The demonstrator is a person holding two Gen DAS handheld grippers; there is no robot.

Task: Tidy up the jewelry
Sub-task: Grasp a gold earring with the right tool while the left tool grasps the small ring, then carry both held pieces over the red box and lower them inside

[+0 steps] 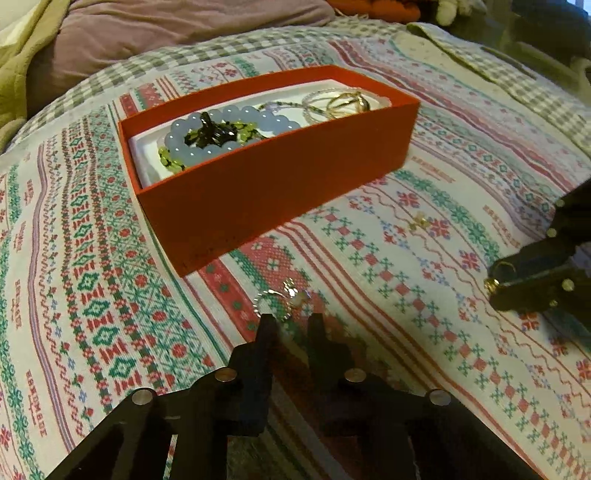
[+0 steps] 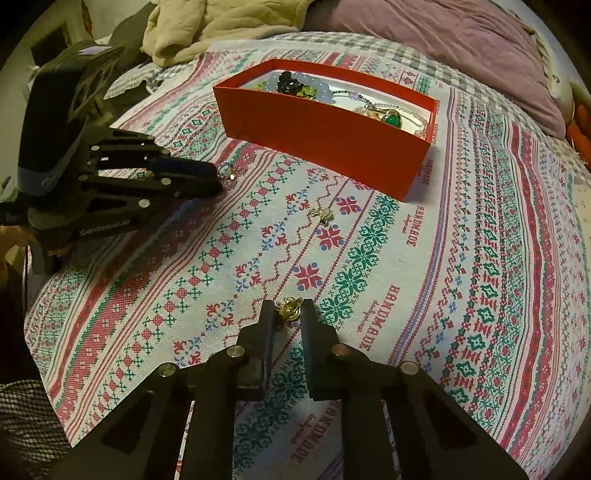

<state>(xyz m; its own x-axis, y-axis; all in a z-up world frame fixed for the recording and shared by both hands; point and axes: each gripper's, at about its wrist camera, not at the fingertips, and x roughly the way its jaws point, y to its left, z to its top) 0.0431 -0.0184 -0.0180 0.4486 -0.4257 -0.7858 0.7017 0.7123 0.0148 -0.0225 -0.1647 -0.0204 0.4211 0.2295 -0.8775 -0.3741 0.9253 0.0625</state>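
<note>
Red box point(image 1: 280, 184): stood open on the patterned cloth point(image 1: 424, 325), lined in white.
Box contents, one end: a pale-blue bead bracelet point(image 1: 221, 129) lay around a black piece point(image 1: 208, 131), with green beads point(image 1: 170, 157) beside them.
Box contents, other end: gold rings point(image 1: 345, 101) and a thin beaded chain point(image 1: 291, 105) lay together; my right camera also showed a green stone point(image 2: 392, 120) there.
Silver earring point(image 1: 282, 301): lay on the cloth in front of the box, just ahead of my left fingertips.
Left gripper point(image 1: 291, 321): released, jaws apart, nothing between them.
Gold earring point(image 2: 289, 309): sat between my right fingertips, low over the cloth.
Right gripper point(image 2: 288, 308): jaws narrowed beside the gold earring; I could not tell whether they clamped it.
Third small gold piece point(image 2: 322, 215): lay loose on the cloth between both grippers and the box.
Surroundings: a purple pillow point(image 2: 461, 37) and a beige blanket point(image 2: 207, 26) lay beyond the box.
</note>
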